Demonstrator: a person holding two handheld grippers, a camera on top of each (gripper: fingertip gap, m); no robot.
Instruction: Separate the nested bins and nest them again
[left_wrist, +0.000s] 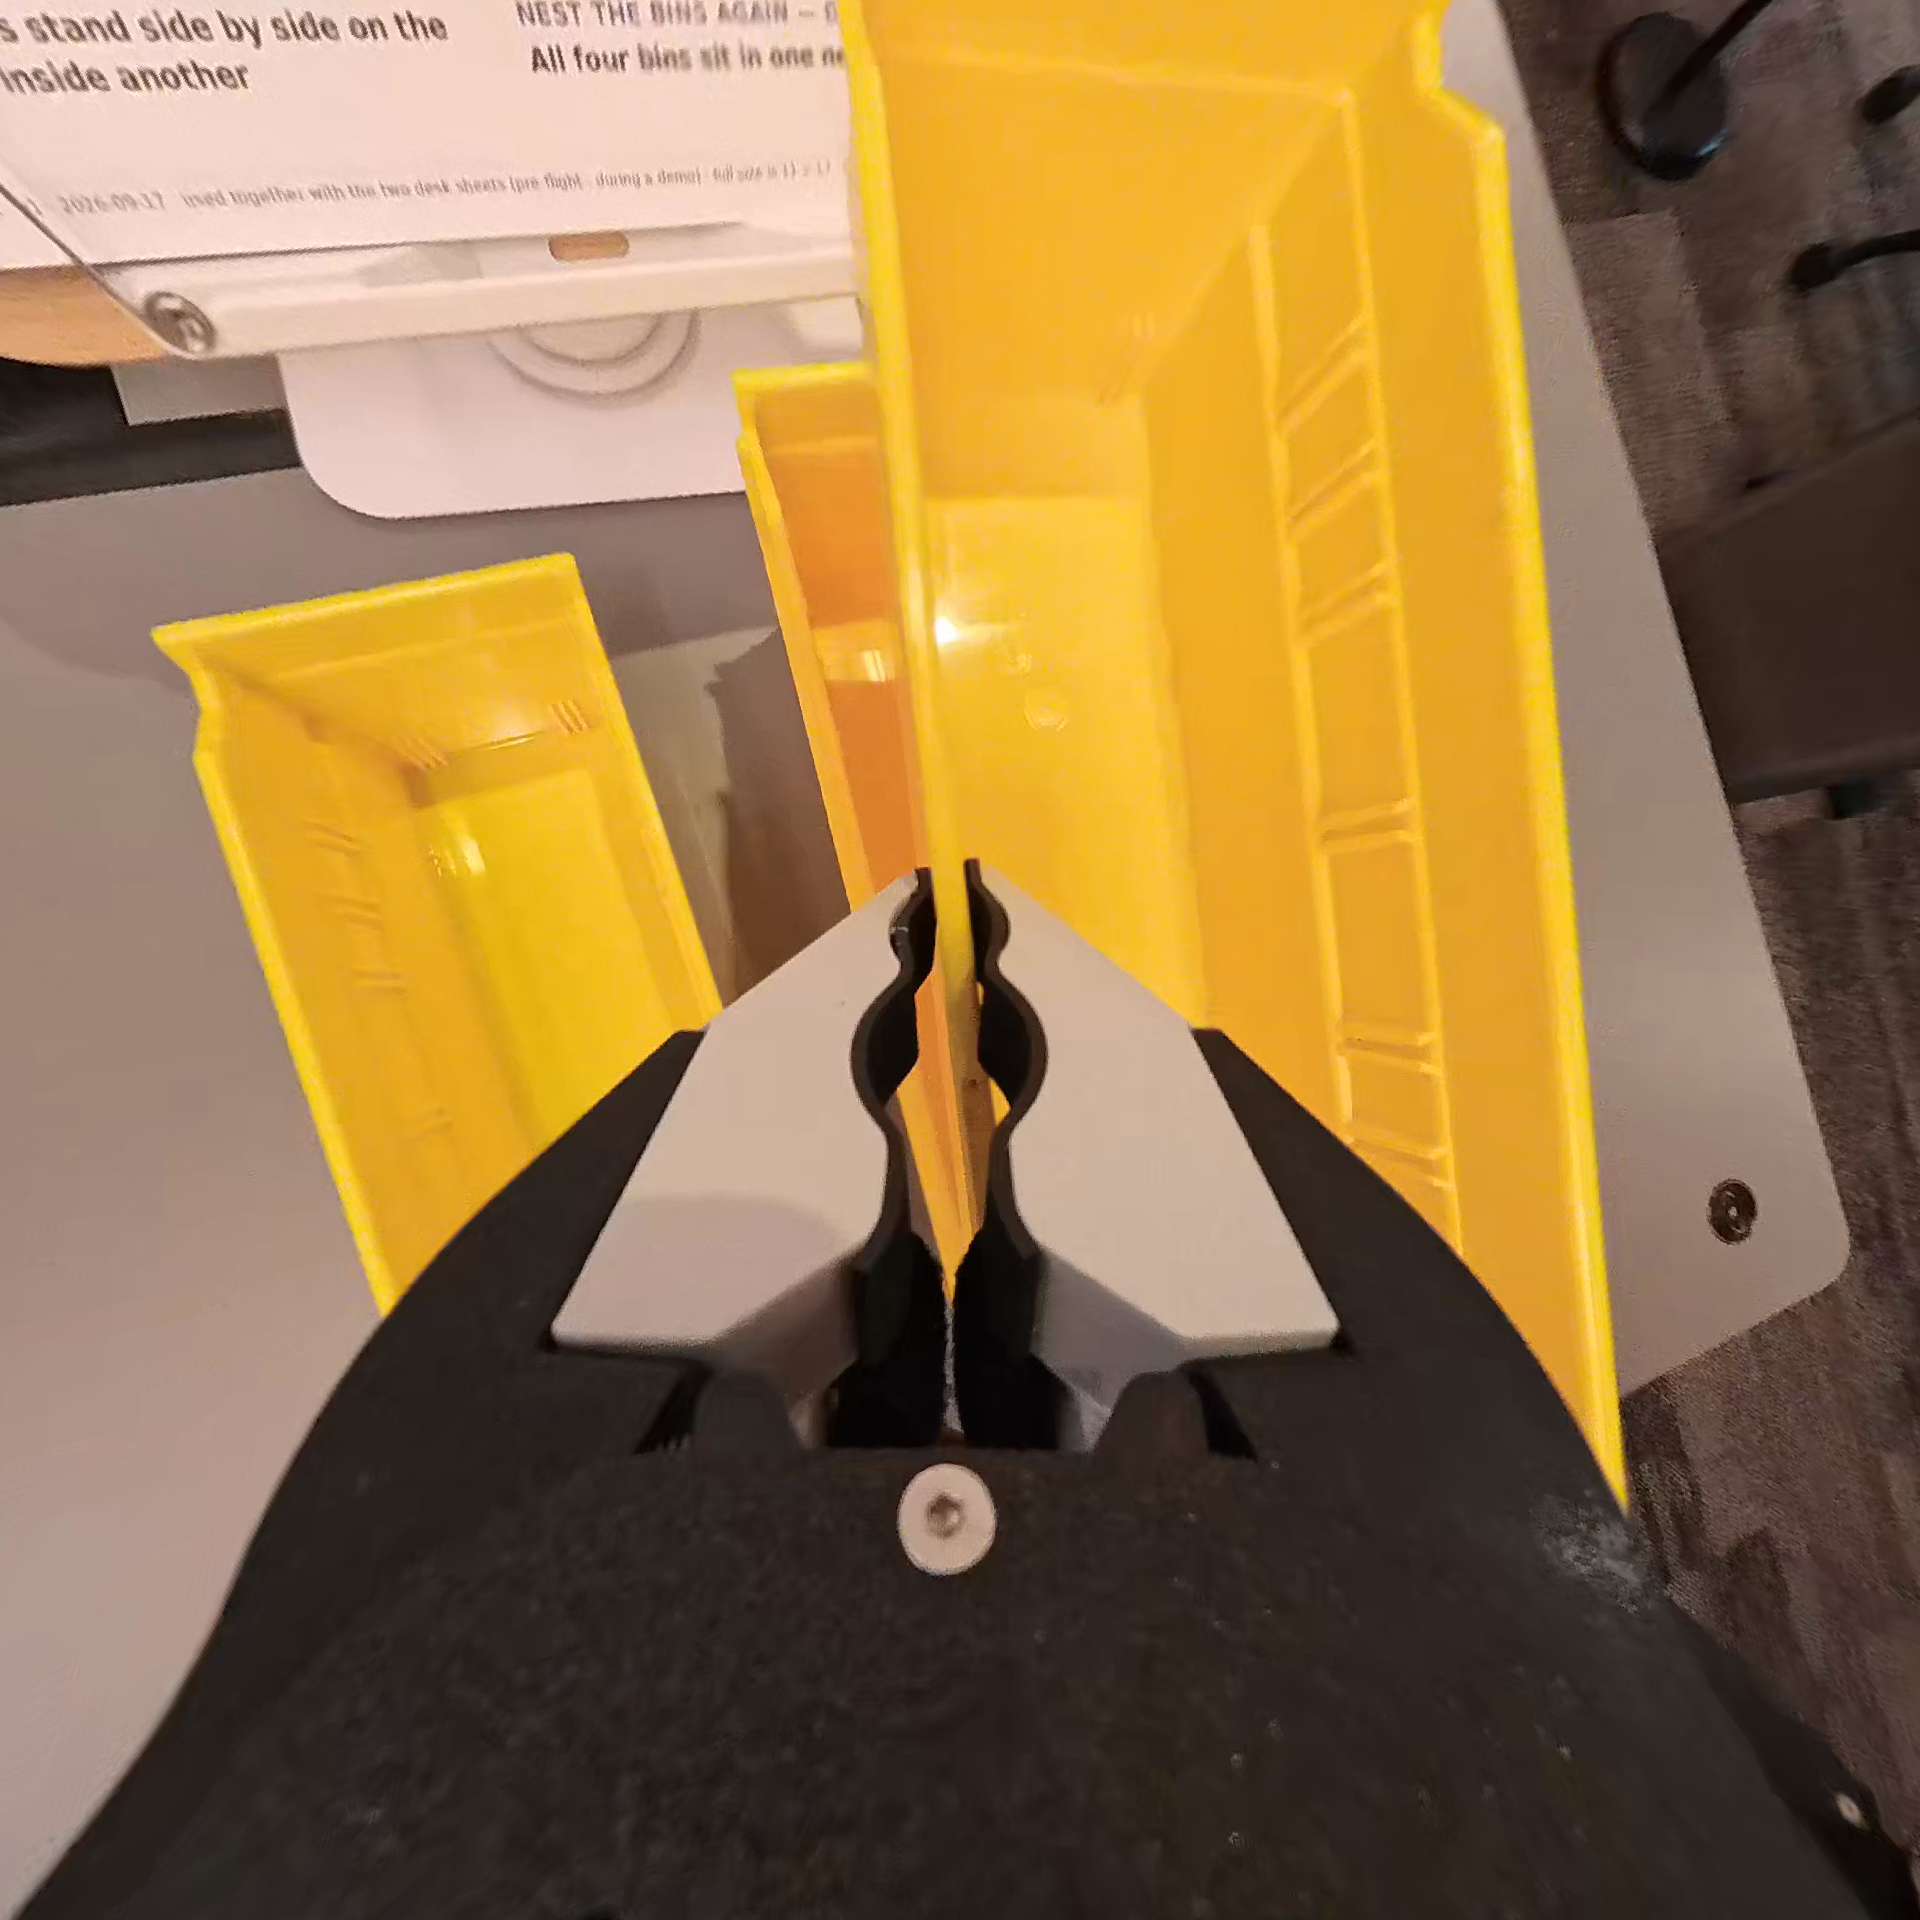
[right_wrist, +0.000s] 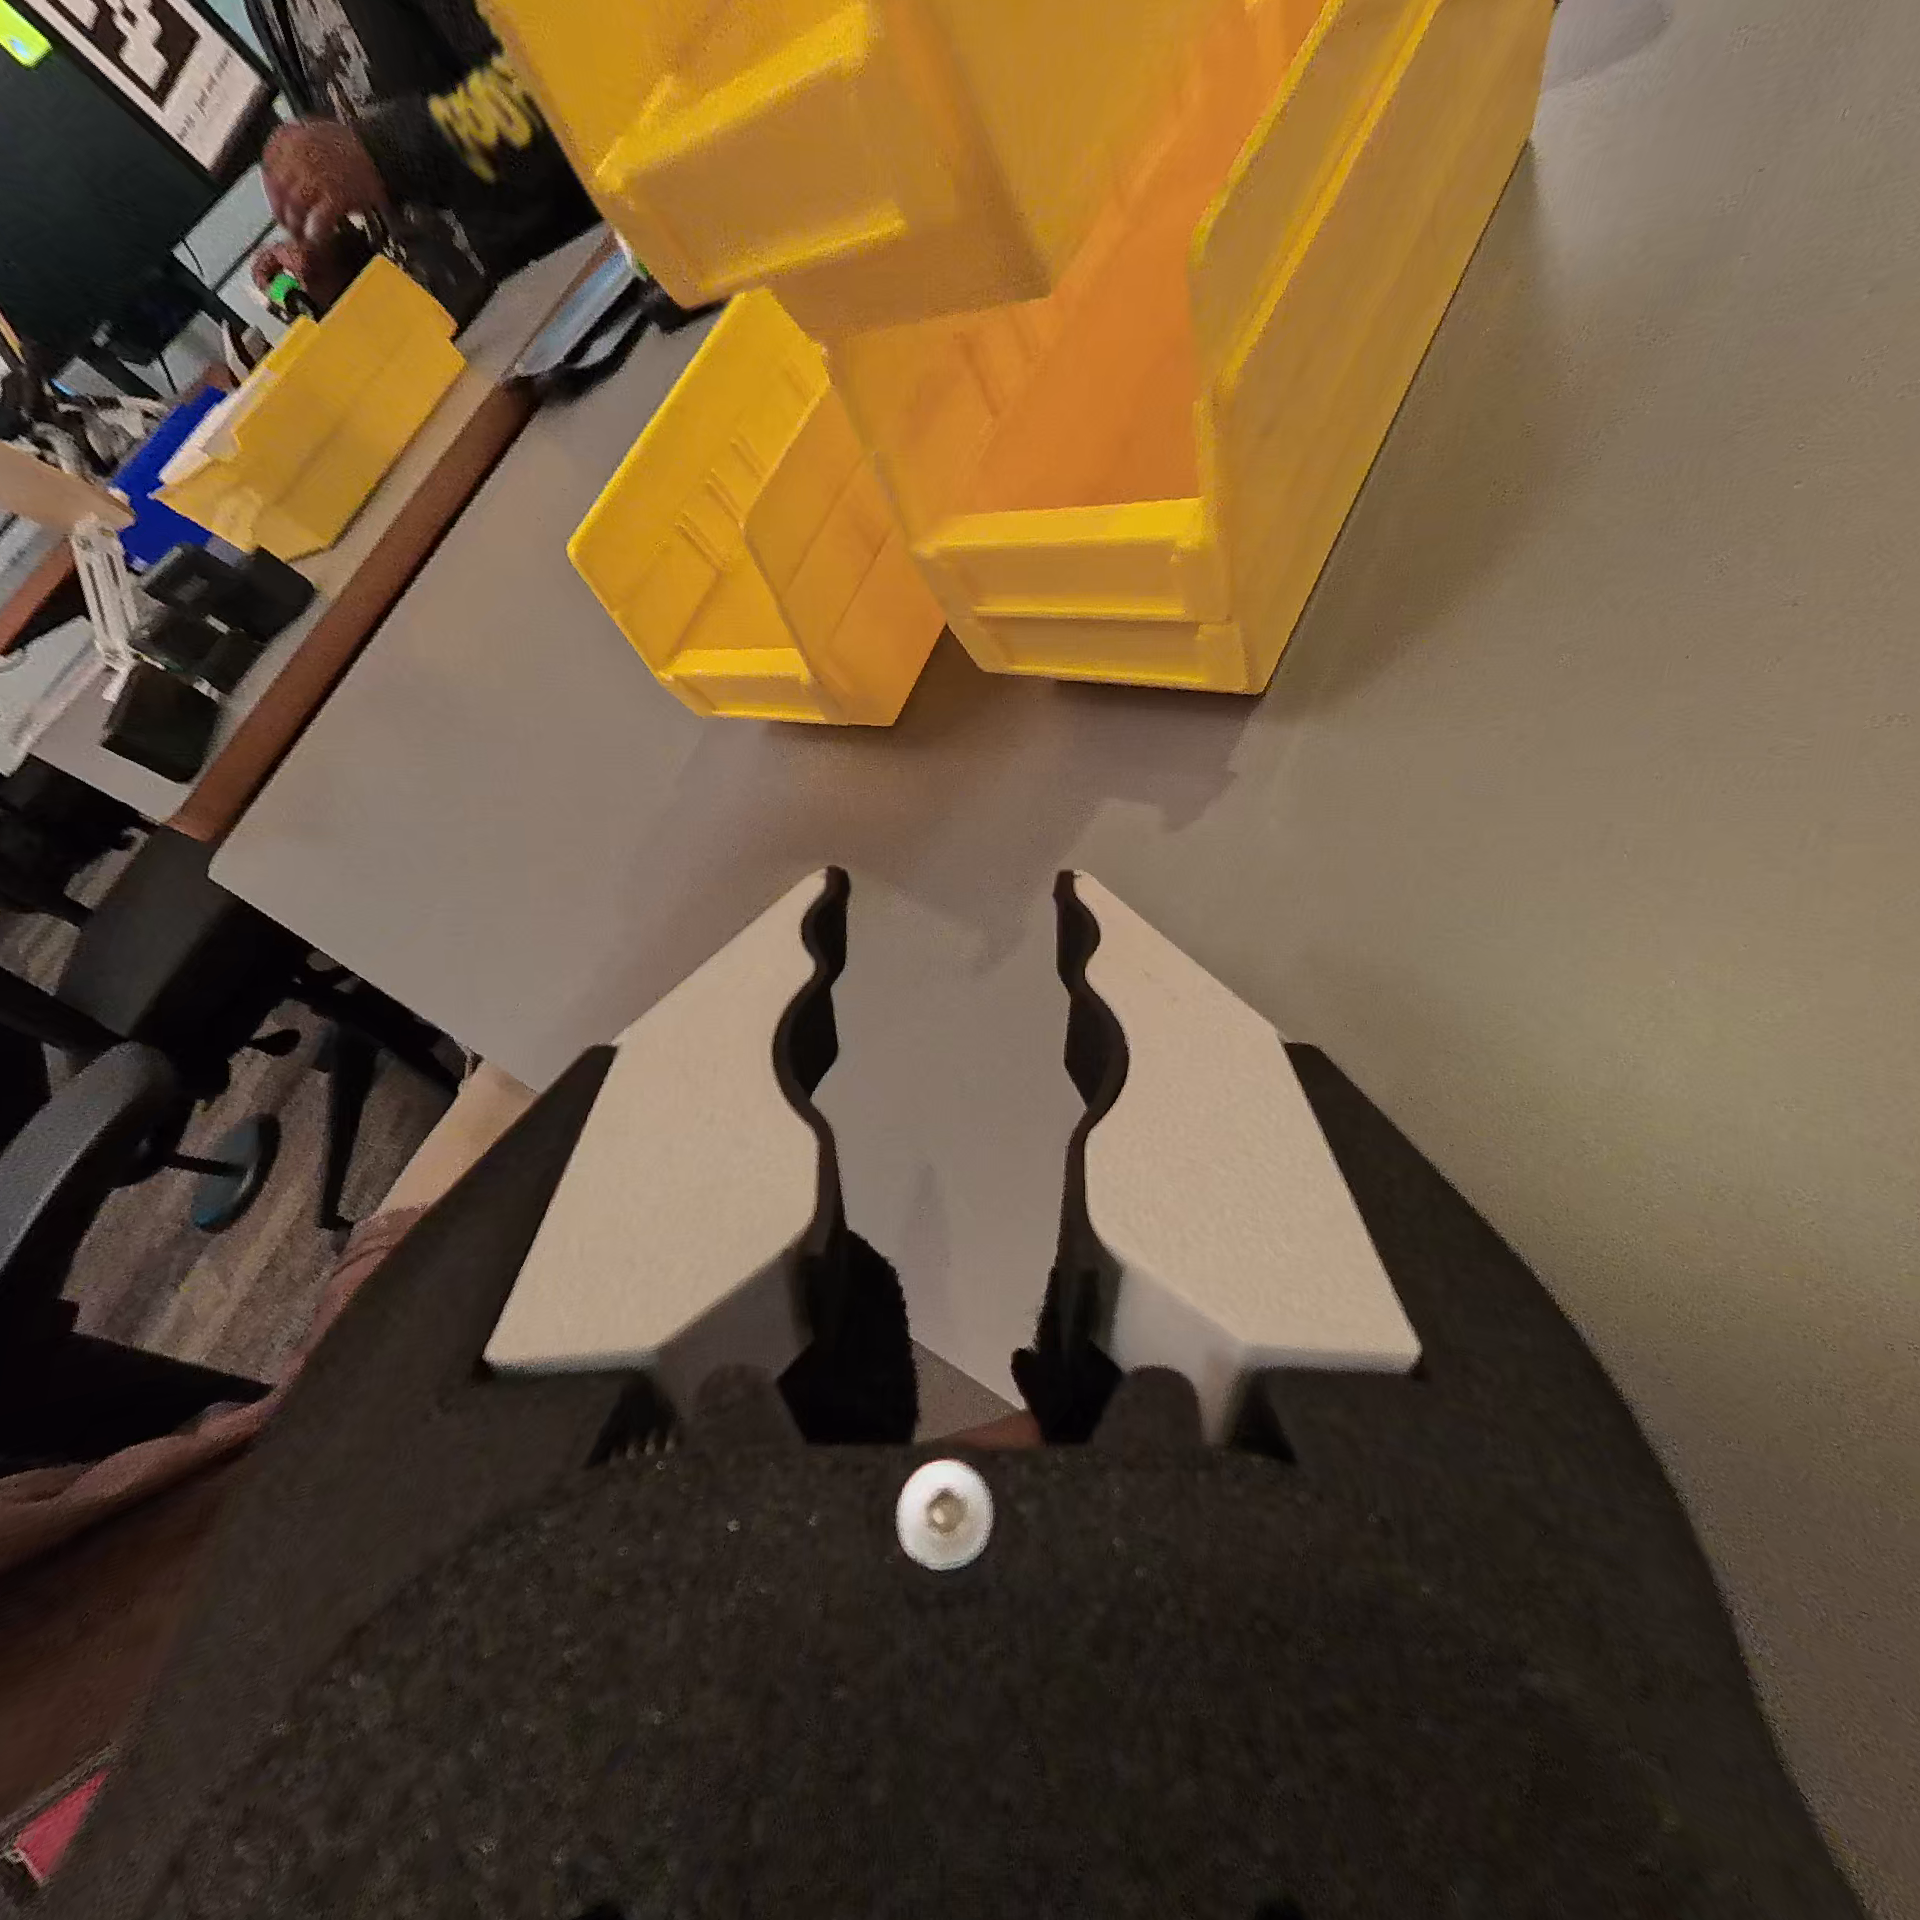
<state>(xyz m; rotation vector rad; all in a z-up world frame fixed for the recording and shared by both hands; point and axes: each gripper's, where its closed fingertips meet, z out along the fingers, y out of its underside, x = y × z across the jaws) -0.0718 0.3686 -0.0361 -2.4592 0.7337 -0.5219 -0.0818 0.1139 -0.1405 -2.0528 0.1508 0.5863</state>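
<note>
Bins: four on this table (right_wrist: 1558, 935) | two nested (right_wrist: 1091, 582), one single (right_wrist: 748, 582) beside them, empty | fourth (left_wrist: 1195, 582) raised above the nest, wall pinched by left gripper (left_wrist: 948, 883) | right gripper (right_wrist: 951, 894) parted, empty (fifth bin (right_wrist: 322, 416) on another table).

Bare grey table (right_wrist: 1558, 935) lies ahead of the right tool (right_wrist: 951, 883); yellow bins (right_wrist: 790, 582) block farther on
</note>
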